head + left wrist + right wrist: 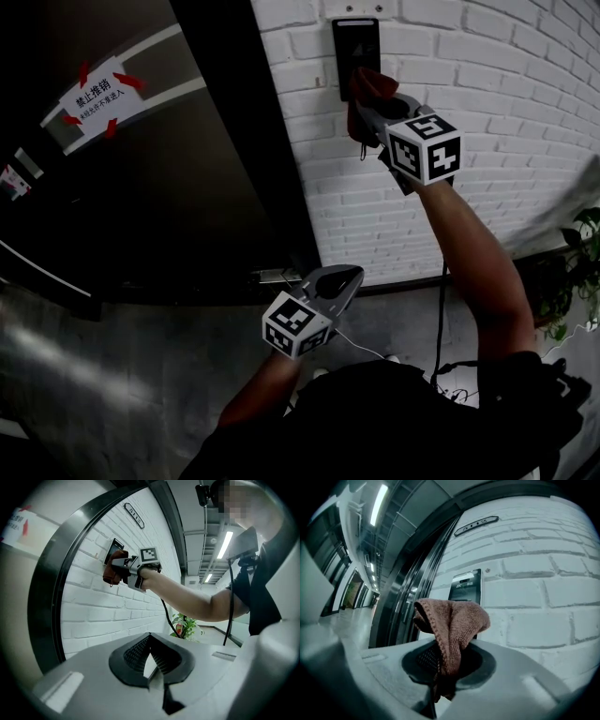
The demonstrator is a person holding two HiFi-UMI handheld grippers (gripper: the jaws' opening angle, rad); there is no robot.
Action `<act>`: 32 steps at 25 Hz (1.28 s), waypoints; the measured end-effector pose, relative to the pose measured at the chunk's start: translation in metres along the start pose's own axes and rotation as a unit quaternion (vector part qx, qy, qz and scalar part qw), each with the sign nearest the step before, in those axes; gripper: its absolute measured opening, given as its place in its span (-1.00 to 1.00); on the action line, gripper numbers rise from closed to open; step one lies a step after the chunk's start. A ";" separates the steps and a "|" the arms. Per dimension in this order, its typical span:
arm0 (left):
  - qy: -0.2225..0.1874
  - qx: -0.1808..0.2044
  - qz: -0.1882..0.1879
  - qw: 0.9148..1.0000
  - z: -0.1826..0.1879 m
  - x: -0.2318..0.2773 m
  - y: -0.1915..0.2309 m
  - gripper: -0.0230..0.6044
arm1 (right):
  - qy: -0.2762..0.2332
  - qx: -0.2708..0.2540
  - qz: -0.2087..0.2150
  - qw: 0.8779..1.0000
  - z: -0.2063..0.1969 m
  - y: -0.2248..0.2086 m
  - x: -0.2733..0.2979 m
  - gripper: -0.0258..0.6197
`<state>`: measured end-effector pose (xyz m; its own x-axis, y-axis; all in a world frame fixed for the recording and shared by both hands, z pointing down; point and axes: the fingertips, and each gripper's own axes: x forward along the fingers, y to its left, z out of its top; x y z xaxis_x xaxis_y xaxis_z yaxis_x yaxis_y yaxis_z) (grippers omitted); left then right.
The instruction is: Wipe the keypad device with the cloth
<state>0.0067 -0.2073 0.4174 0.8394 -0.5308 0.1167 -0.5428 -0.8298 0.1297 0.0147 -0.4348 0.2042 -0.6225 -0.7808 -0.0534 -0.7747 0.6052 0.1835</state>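
The keypad device (356, 42) is a dark upright panel fixed to the white brick wall (487, 75), high up and just right of the black door frame (253, 141). The right gripper (373, 105) is raised to it at arm's length, its jaws clamped on a brown cloth (367, 86). The cloth bunches out past the tips and covers the panel's lower edge. From the side, the left gripper view shows the cloth (114, 571) up against the wall at the bottom of the device (114, 548). The top half of the panel is uncovered. In the right gripper view the cloth (450, 620) folds up from between the pads, and the panel (465, 585) rises behind it. A narrow strip of brick separates the panel's left edge from the door frame, while bare brick runs wide to the right. A small nameplate (477, 524) sits higher on the wall, well clear of the panel. The left gripper (342, 281) hangs low and near the person, well apart from the wall, with its jaws together and nothing between them. A cable (441, 319) drops below the right forearm, and a potted plant (572, 272) stands at the far right edge. A white notice with red arrows (98, 94) is on the dark door to the left.
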 end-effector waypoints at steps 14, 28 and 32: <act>-0.002 -0.010 0.001 1.000 -0.001 -0.004 0.001 -0.87 | 0.054 0.039 0.011 0.998 -0.052 0.005 0.006 -0.79; -0.005 -0.007 0.002 1.000 0.000 -0.004 0.001 -0.87 | -0.032 0.046 0.038 0.998 0.018 0.022 -0.032 -0.79; -0.003 -0.007 0.000 1.000 -0.001 -0.003 -0.002 -0.87 | -0.082 0.010 0.034 0.996 0.081 0.014 -0.036 -0.79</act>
<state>0.0053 -0.2044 0.4179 0.8401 -0.5309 0.1113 -0.5423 -0.8278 0.1440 0.0171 -0.3850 0.1290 -0.6816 -0.7032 -0.2022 -0.7316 0.6596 0.1722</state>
